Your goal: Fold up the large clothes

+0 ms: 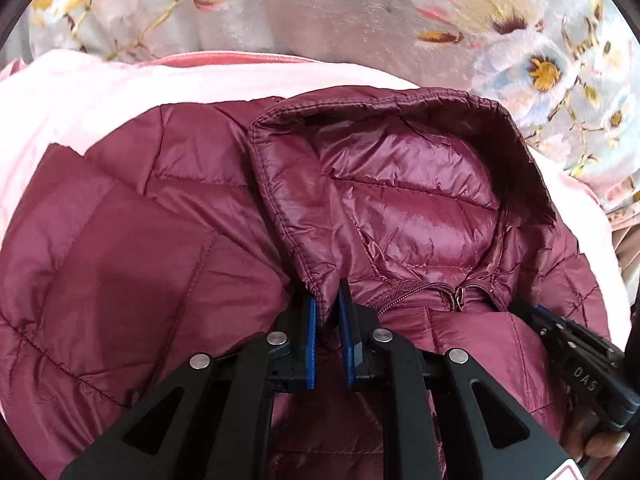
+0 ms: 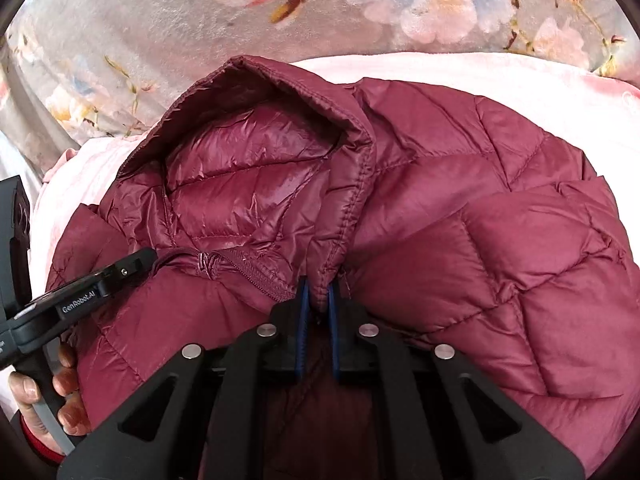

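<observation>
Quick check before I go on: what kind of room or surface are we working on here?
Probably a bedroom, working on a bed: a plush floral blanket covers the surface, a soft pink blanket lies on it, and the maroon puffer jacket is spread on top. No walls or furniture show.

Maroon quilted hooded jacket lies zipped, hood open.

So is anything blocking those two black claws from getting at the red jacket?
Nothing visible. Both already have it: the left gripper pinches one bottom corner of the hood, the right gripper the other, either side of the zipper. Fabric sits directly between the fingers. The jacket lies on a pink blanket.
</observation>
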Tool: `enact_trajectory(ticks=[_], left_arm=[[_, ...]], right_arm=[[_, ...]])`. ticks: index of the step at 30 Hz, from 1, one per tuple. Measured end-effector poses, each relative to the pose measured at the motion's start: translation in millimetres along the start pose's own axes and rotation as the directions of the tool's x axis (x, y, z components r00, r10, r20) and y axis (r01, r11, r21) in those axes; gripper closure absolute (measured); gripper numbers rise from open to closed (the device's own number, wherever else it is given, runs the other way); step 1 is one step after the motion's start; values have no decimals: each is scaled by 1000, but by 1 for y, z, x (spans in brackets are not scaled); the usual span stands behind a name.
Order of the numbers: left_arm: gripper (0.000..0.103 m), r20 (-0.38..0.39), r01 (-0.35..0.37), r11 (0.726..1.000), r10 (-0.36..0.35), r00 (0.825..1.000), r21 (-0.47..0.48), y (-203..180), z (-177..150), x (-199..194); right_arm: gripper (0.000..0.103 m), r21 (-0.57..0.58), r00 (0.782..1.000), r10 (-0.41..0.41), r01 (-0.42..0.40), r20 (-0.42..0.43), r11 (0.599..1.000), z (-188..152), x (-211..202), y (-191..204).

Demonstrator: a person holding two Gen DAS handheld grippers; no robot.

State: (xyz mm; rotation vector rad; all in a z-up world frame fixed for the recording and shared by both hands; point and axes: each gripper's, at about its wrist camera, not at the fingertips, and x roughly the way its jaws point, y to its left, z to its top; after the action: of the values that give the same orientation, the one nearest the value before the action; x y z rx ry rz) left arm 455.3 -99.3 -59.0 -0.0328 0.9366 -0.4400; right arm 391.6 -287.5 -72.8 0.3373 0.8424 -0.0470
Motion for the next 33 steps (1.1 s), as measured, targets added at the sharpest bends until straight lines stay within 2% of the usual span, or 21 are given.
enact_trajectory(ticks=[4,7,11,14,16,18,20,21,23,26,29,33], left_arm=[[84,-22,13,1000,-13,1000,2,7,4,-17],[84,10,36,999,-36,999,-10,16,22,-45],[84,94,-14,999,17,995,-38,22,71,-69],[84,98,-20,994,31,995,-106,24,111,-59],[84,51,23,986,-15,999,-168,26,131,-35],[84,-6,32,977,-34,999,-212,27,138,-11],[85,-64,26,959,-46,997,-284,34,133,14],[86,-75,28,957,-52,996,-290,37,130,19],[86,-90,21,970,-43,995,-240,36,117,23],[86,-81,-30,991,20,997,-127,33,96,18],[86,-89,-43,996,36,995,-77,36,81,25],[86,-25,-55,998,54,998,-31,36,69,30]], right_arm=[[89,86,997,61,-57,-40,995,6,-21,-18],[88,86,999,46,-48,30,995,23,-50,-24],[88,120,992,40,-55,117,991,73,-61,-27],[88,146,988,52,-74,147,986,105,-43,-20],[88,176,987,67,-92,143,980,120,-24,-19],[88,179,991,45,-68,129,982,130,-4,-14],[88,165,997,22,-35,79,986,130,18,-14],[88,148,999,26,-32,45,989,125,26,-14],[88,89,999,39,-40,14,995,111,29,-10],[90,-24,1000,-22,22,7,999,88,30,-6],[91,-75,999,-40,42,28,996,74,32,-8],[91,-101,996,-64,70,58,992,67,36,-4]])
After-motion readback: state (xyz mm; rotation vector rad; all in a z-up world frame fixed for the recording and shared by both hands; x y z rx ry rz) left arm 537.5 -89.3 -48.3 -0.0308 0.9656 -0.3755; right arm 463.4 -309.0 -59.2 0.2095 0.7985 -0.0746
